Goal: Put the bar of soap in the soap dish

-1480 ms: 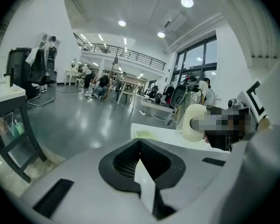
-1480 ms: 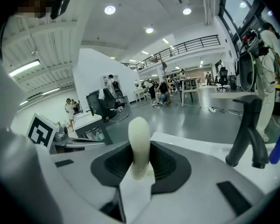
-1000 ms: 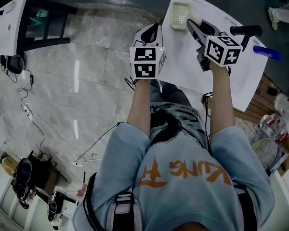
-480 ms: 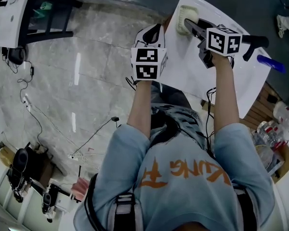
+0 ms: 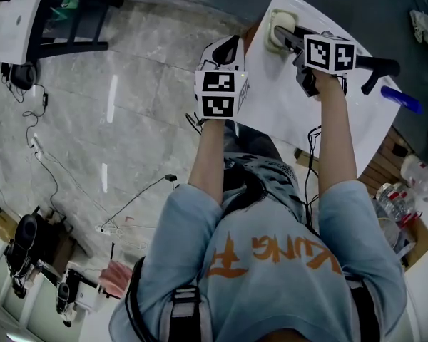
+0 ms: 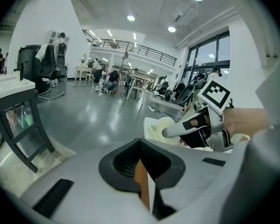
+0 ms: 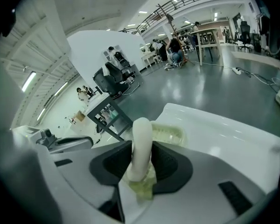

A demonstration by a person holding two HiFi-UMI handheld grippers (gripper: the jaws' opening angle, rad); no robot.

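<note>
A pale bar of soap [image 7: 141,143] stands on edge between the jaws of my right gripper [image 7: 139,171], whose pads still touch it while the jaws are opening. Just beyond it lies the translucent soap dish [image 7: 171,134], near the far corner of the white top [image 5: 285,109]. In the head view the right gripper [image 5: 285,35] reaches over the soap dish [image 5: 273,41]. From the left gripper view, the soap [image 6: 170,123] sits low over the dish [image 6: 150,130]. My left gripper [image 5: 228,46] hovers off the top's left edge, shut and empty.
A black handle [image 5: 379,68] and a blue object [image 5: 401,100] lie at the right of the white top. Left of it is grey tiled floor with cables [image 5: 50,177]. A black-legged table [image 5: 28,20] stands at the far left.
My right gripper has moved forward and down with the soap, from beside the dish to over it. The left gripper has stayed put.
</note>
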